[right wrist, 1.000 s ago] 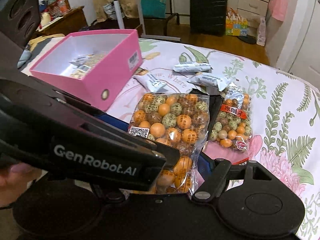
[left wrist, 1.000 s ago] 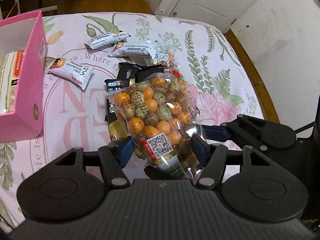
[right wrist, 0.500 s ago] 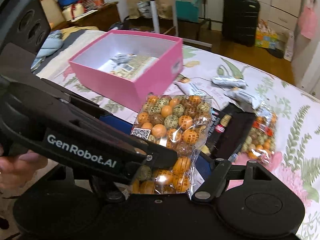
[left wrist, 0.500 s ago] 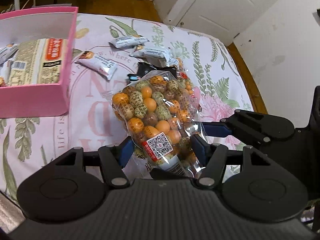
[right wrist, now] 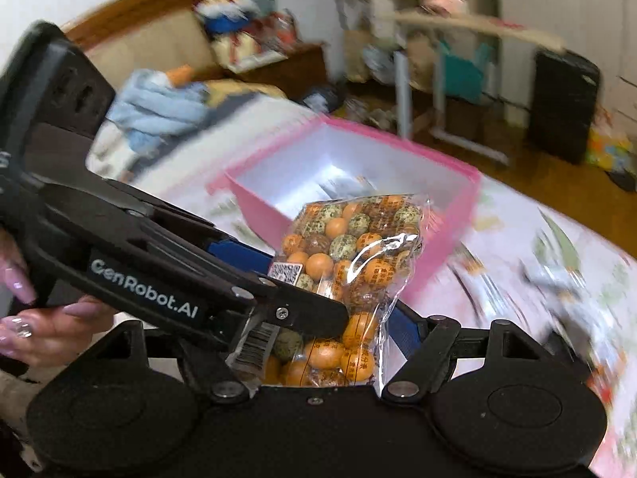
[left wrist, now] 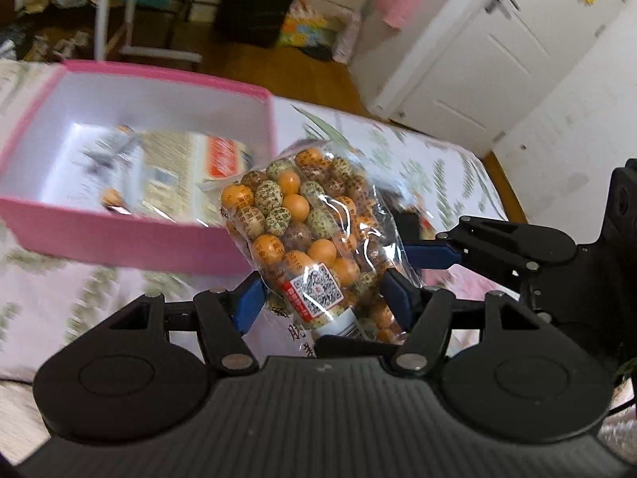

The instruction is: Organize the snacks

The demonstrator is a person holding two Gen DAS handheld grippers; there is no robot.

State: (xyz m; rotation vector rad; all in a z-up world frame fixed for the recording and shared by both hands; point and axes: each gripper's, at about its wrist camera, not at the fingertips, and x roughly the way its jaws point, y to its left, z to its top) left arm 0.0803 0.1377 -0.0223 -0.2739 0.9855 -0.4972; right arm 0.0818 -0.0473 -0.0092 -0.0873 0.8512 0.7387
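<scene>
A clear bag of orange and green speckled candy balls [left wrist: 302, 231] is held in the air by both grippers at its lower end. My left gripper [left wrist: 322, 298] is shut on the bag's bottom; my right gripper [right wrist: 338, 330] is shut on the same bag [right wrist: 354, 247], with its far left finger hidden behind the left gripper's body. The open pink box [left wrist: 119, 235] stands just beyond the bag, to its left in the left wrist view and straight behind it in the right wrist view [right wrist: 458, 215]. Snack packets [left wrist: 191, 171] lie inside the box.
The box sits on a floral pink bedspread [left wrist: 430, 167]. More snack packets [right wrist: 557, 283] lie blurred on the bedspread at the right. A black suitcase [right wrist: 565, 103], a white frame [right wrist: 438, 91] and a white door [left wrist: 477, 40] stand beyond the bed.
Both grippers have carried the candy bag left toward the pink box, which is now much closer and more central. The loose snacks have slid out of the left wrist view. Both views are motion-blurred.
</scene>
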